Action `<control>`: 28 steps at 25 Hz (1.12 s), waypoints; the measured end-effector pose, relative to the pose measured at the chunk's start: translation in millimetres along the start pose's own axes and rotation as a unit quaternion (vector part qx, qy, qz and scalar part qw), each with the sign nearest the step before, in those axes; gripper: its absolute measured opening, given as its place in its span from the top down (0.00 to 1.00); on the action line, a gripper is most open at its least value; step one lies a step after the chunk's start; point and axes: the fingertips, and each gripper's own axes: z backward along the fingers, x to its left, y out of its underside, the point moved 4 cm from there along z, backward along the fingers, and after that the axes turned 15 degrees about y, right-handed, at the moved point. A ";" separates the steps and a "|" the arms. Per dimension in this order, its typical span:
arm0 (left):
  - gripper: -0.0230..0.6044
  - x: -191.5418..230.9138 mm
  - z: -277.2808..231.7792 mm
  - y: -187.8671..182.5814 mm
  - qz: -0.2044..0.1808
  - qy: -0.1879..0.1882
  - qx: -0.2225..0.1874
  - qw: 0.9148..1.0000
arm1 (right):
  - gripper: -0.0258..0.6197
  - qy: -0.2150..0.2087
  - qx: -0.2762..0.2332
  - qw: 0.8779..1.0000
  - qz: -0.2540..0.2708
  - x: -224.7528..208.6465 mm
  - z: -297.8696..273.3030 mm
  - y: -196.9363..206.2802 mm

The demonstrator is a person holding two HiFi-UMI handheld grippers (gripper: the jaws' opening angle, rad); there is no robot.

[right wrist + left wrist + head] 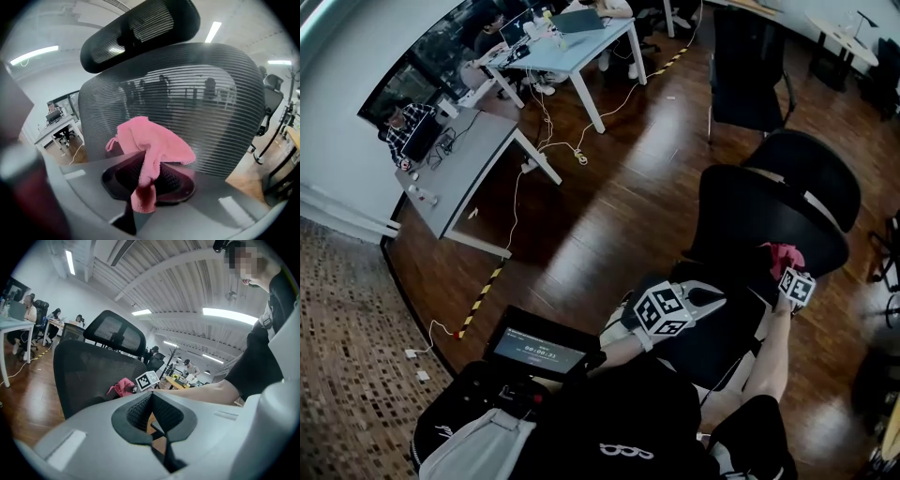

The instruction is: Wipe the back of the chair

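The right gripper (151,174) had its jaws pinched on the pink cloth (152,143), which bunched above the pads, with one tail hanging down between them. The cloth sat before the lower middle of the chair back (215,112), below the headrest (140,33); whether it actually touched the mesh was unclear. In the head view the cloth (780,254) lay near the right edge of the chair back (759,211). The left gripper (152,411) hung off to the side with its jaws pressed together on nothing.

The grip looked shallow, since only a fold was caught. A firm stroke could therefore snag the cloth on the mesh and drag it free. The chair probably rolls or swivels (nothing steadied it), so pressure might push it away and leave patches unwiped.

Count: one cloth, one chair back, one headrest, two grippers.
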 end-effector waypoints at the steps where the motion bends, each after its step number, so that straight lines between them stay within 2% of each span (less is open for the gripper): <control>1: 0.98 -0.9 -2.2 0.7 -0.001 0.001 0.002 1.000 | 0.87 0.005 0.001 1.000 -0.004 -8.1 0.4 2.5; 15: 0.98 -7.1 -23.2 4.9 -0.005 0.012 0.014 1.000 | 0.87 0.086 0.019 0.993 -0.075 -106.8 15.2 33.8; 19: 0.98 -7.1 -26.4 6.1 -0.001 0.014 0.016 1.000 | 0.87 0.130 0.029 0.986 -0.104 -138.3 23.1 45.0; 23: 0.98 -7.0 -22.0 8.2 0.002 0.015 0.015 1.000 | 0.87 0.187 0.063 0.972 -0.123 -160.7 28.1 62.0; 25: 0.98 -6.0 -17.6 8.6 0.004 0.012 0.015 1.000 | 0.87 0.185 0.072 0.972 -0.126 -159.2 24.3 66.2; 28: 0.98 -1.8 -9.3 8.5 0.008 0.005 0.012 1.000 | 0.87 0.160 0.074 0.978 -0.112 -140.2 13.7 63.4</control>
